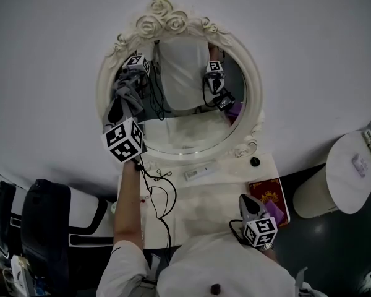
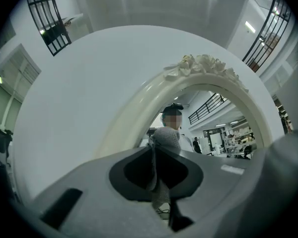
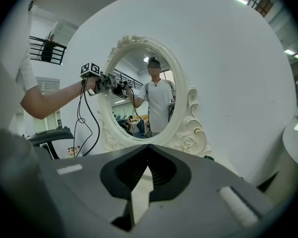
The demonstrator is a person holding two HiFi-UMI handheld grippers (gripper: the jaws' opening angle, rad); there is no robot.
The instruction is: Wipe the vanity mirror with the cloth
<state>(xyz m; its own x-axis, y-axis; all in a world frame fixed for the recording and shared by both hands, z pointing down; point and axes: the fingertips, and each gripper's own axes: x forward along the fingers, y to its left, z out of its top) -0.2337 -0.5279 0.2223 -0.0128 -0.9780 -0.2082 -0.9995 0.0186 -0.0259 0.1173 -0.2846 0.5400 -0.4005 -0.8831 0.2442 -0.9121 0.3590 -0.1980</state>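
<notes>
From the head view: holds the left tool (image 1: 121, 107) up at the left side of the oval mirror (image 1: 185, 125), clenched on a grey cloth (image 1: 127, 91) that meets its own reflection on the glass. Holds the right tool (image 1: 247, 202) low over the white table (image 1: 198, 203), just beside a red book (image 1: 271, 198) at the table's right edge and well apart from the mirror. Shows a flat white item (image 1: 201, 172) and a small black knob (image 1: 255, 161) at the mirror's foot, a black chair (image 1: 43, 228) at left and a round white stand (image 1: 349, 172) at right. From the left gripper view: looks up along the cream frame (image 2: 134, 113) to its carved roses (image 2: 203, 63); pinches the cloth between both jaws, a bunch of it sticking out past the tips toward the glass. From the right gripper view: has the jaws touching at the tips with nothing between them, only bare table seen through the slit below. Faces the mirror, upright at the back of the table, with the left tool and cloth at the glass's left rim and black cables (image 3: 84, 118) hanging from the arm (image 3: 49, 100).
</notes>
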